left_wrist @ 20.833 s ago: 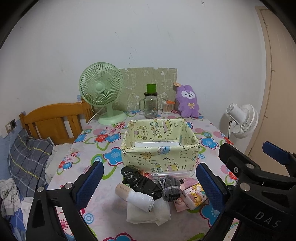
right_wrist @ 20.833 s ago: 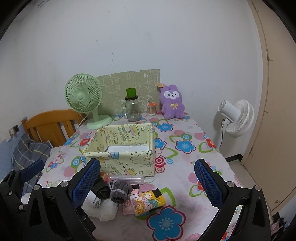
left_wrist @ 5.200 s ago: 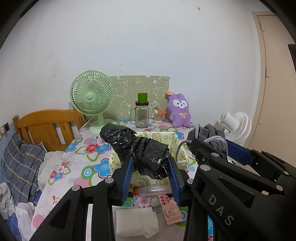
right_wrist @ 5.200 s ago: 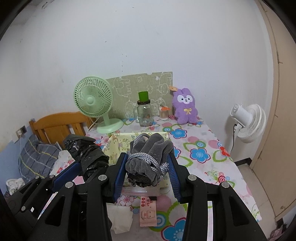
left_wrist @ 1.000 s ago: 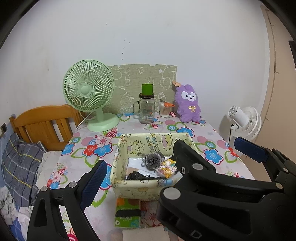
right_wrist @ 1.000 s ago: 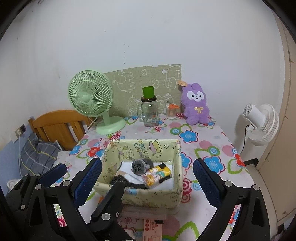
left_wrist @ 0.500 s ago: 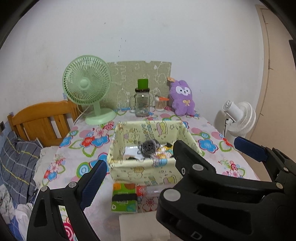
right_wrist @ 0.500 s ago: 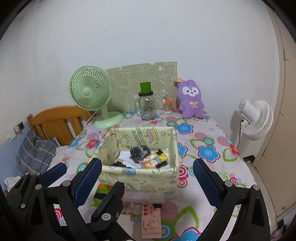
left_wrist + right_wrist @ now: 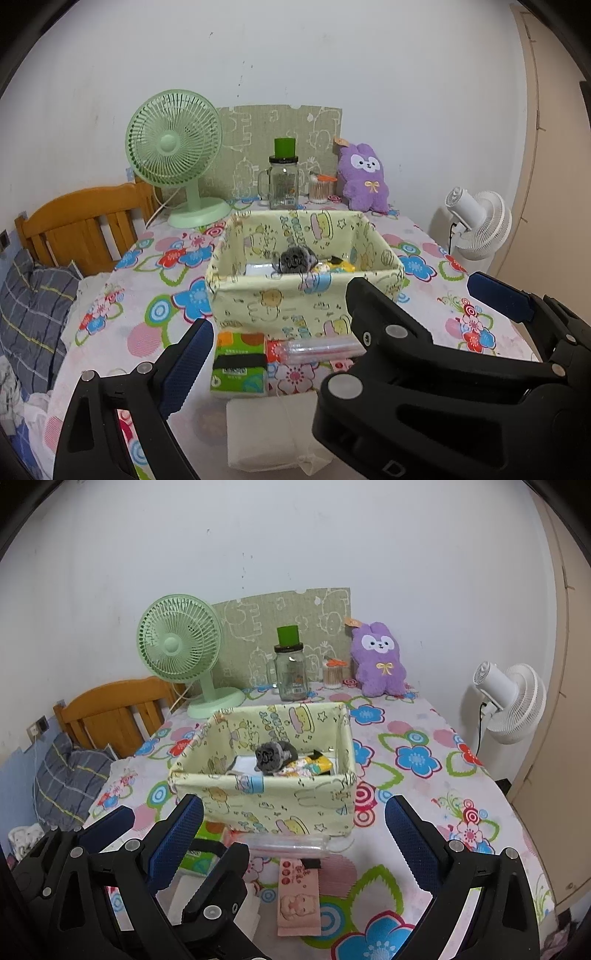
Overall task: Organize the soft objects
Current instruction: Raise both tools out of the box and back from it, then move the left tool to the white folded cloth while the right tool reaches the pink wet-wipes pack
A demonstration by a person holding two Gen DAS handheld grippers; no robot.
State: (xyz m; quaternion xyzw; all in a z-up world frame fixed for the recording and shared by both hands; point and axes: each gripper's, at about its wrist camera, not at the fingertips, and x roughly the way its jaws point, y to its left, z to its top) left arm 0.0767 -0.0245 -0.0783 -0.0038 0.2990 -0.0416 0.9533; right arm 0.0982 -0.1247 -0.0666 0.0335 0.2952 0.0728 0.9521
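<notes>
A yellow cartoon-print fabric basket (image 9: 303, 299) (image 9: 273, 801) stands mid-table. Inside it lie a rolled grey sock (image 9: 293, 260) (image 9: 273, 755) and a yellow printed pack (image 9: 341, 264) (image 9: 310, 766). In front of the basket lie a green tissue pack (image 9: 240, 363) (image 9: 197, 860), a clear plastic tube (image 9: 317, 347) (image 9: 288, 843), a white folded cloth (image 9: 266, 432) and a pink baby-print pack (image 9: 299, 897). My left gripper (image 9: 297, 336) is open and holds nothing; its right finger is hidden behind the right gripper's body. My right gripper (image 9: 293, 838) is open above the pink pack.
At the back stand a green desk fan (image 9: 173, 147), a glass jar with a green lid (image 9: 283, 181) and a purple plush rabbit (image 9: 365, 177). A white floor fan (image 9: 480, 225) is right of the table, a wooden chair (image 9: 81, 221) and a plaid blanket (image 9: 33, 306) on the left.
Both open grippers have drawn back from the basket and sunk lower. The green pack, tube and white cloth in front have come into fuller view. The sock and pack stay in the basket.
</notes>
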